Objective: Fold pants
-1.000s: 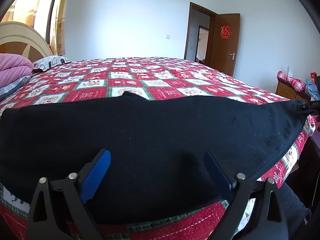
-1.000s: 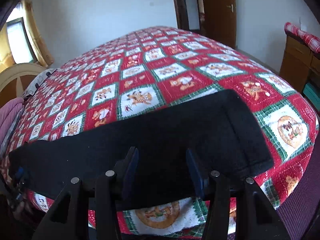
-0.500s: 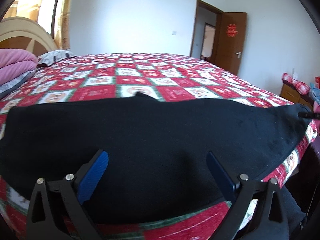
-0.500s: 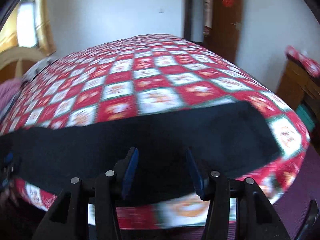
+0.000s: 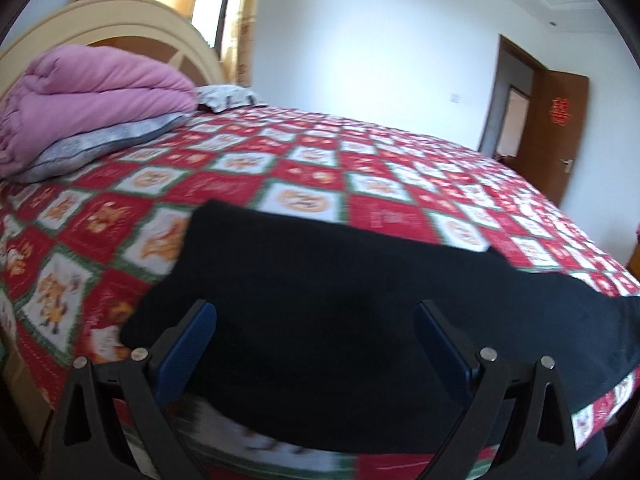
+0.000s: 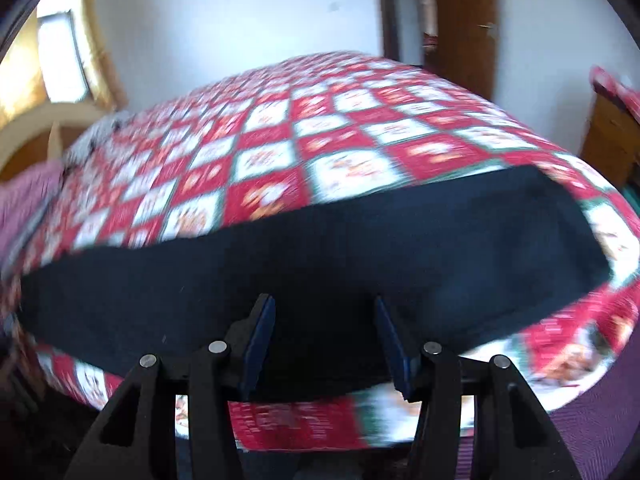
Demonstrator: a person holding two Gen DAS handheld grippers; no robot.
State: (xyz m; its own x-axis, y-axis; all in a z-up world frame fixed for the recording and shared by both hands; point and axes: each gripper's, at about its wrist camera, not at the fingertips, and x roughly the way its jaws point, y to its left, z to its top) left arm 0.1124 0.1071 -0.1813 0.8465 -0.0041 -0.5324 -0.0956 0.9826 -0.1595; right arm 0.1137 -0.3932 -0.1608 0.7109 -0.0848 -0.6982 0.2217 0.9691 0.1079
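Black pants (image 5: pixel 340 280) lie flat in a long band along the near edge of a bed with a red, white and green patterned cover (image 5: pixel 320 168). My left gripper (image 5: pixel 316 320) is open and empty, its blue-padded jaws wide apart just above the pants near their left end. In the right wrist view the pants (image 6: pixel 320 248) stretch across the frame. My right gripper (image 6: pixel 326 312) is open and empty over their near edge. That view is blurred.
A folded pink quilt (image 5: pixel 88 96) on a grey pillow (image 5: pixel 104 140) lies at the cream headboard (image 5: pixel 120 20). A brown door (image 5: pixel 560 140) stands open at the far wall. A wooden cabinet (image 6: pixel 612 136) stands right of the bed.
The left gripper has swung left along the pants, so their left end and the pink quilt now show. The right view has shifted a little and blurred. Both grippers stay open.
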